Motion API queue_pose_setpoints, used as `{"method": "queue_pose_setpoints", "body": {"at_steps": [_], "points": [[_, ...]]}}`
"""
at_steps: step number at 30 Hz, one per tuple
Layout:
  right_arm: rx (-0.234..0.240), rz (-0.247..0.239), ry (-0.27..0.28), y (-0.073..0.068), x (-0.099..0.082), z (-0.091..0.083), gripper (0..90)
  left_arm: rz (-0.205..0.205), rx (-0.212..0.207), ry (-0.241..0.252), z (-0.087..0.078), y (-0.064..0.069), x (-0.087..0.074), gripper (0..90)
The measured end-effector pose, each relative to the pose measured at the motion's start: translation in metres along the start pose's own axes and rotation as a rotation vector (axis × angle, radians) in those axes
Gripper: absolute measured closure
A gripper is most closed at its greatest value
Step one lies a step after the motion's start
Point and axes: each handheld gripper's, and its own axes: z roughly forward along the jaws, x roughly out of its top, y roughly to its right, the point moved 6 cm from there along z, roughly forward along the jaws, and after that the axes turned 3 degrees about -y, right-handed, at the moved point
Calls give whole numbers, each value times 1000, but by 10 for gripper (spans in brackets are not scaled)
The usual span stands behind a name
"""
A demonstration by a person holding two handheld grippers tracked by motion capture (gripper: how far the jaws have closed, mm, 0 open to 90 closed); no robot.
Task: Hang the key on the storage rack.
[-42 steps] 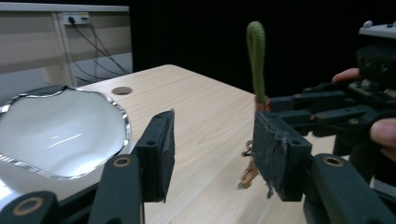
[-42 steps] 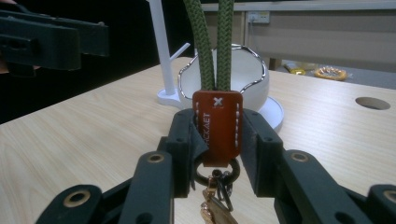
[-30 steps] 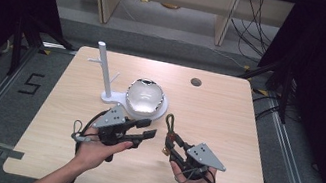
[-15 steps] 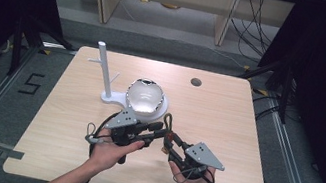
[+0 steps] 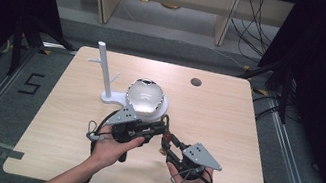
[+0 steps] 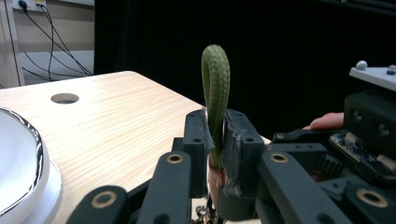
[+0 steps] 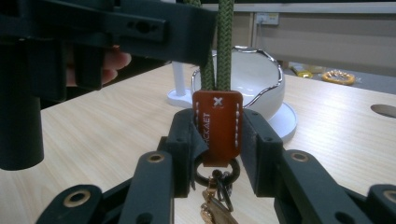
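— Jaws of the left gripper (image 6: 215, 140) have just been closing and are pinching the green cord loop (image 6: 215, 84), just right of the white bowl (image 6: 21, 158)?
— Yes. The right gripper (image 7: 218, 135) is squeezing the orange tag (image 7: 218, 128) in front of the bowl (image 7: 247, 84).
— And from the high view?
— Both grippers are meeting near the bowl (image 5: 146, 96), holding the keychain (image 5: 166, 137) between them.

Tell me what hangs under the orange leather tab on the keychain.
Under the orange leather tab hangs a dark ring with a brass clasp. Anything lower is cut off by the picture's edge.
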Motion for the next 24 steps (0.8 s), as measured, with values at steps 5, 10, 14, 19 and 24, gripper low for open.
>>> {"method": "queue_pose_setpoints", "body": {"at_steps": [5,10,14,19,24], "points": [[1,-8,-13,-2,-1,1,678,4,1,6,0,0,-1,820],[6,-8,-9,-2,2,3,669,24,15,2,-2,2,3,829],[13,-13,-23,-2,2,2,557,56,45,10,-7,1,7,831],[-4,-19,-57,4,-3,-2,492,91,98,12,-20,-7,8,831],[-32,2,-93,19,-16,-10,460,93,152,7,-38,-24,3,831]]}}
